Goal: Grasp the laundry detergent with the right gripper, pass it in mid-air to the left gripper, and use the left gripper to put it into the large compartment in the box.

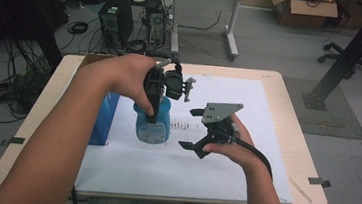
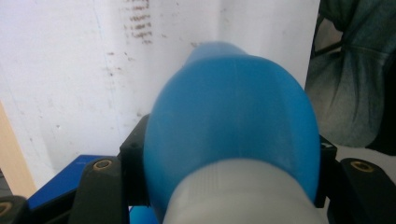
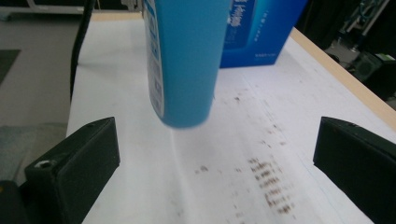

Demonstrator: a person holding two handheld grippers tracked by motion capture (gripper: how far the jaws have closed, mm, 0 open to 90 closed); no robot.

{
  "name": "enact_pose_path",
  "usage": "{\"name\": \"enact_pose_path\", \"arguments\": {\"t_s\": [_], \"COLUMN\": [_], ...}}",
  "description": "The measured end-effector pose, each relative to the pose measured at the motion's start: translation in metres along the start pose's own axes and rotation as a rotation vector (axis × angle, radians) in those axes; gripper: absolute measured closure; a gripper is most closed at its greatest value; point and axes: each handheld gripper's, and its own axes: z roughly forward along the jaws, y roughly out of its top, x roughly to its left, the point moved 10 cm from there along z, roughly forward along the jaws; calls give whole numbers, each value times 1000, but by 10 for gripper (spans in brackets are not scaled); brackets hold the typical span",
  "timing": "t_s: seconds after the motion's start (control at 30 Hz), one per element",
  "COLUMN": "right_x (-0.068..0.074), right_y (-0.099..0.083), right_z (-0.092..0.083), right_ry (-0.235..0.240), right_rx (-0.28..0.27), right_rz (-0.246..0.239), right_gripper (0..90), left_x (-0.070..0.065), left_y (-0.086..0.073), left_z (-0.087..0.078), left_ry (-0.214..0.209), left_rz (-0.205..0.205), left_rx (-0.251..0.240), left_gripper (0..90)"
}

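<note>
My left gripper clamps the blue bottle at its neck, upright over mid-worktop. Right gripper, jaws wide and empty, sits just beside it on the right-edge side, facing the body.

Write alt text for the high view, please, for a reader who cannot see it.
A person's left gripper holds a blue bottle upright over a white sheet on a wooden table. The right gripper is open beside it, and a blue box stands at the left.

Blue bottle with pale cap end, lifted clear above the white sheet, beside blue box.
</note>
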Motion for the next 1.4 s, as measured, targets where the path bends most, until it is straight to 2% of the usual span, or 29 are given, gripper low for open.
{"name": "enact_pose_path", "arguments": {"t_s": [0.1,0.23,0.33,0.4,0.43,0.53,0.7,0.87,1.07,1.2,1.27,1.4], "right_x": [-2,-4,-6,-6,-6,-6,-9,-13,-20,-24,-28,-34], "right_y": [-3,-7,-8,-8,-7,-5,-6,-11,-19,-25,-30,-40], "right_z": [-9,-19,-25,-29,-31,-33,-37,-44,-57,-66,-70,-78], "right_ry": [-13,-29,-38,-41,-43,-43,-48,-51,-58,-66,-81,-79], "right_rx": [18,43,57,63,65,67,102,157,244,288,326,394], "right_rz": [-2,-13,-19,-24,-27,-31,-50,-69,-91,-95,-98,-94], "right_gripper": [2,3,5,5,5,5,7,10,14,15,15,18], "left_x": [1,0,3,7,9,12,17,22,29,32,34,37], "left_y": [-3,-5,-6,-6,-7,-8,-8,-11,-22,-30,-33,-40], "left_z": [1,4,1,-1,-2,-6,-14,-21,-29,-34,-39,-51], "left_ry": [0,-17,-17,1,12,33,22,35,49,51,55,62], "left_rz": [-37,-114,-203,-286,-302,-384,-550,-618,-710,-752,-779,-816], "left_rx": [-2,-4,-14,-29,-29,-44,-103,-125,-130,-131,-142,-157], "left_gripper": [381,381,381,381,381,381,381,381,382,382,382,382]}}
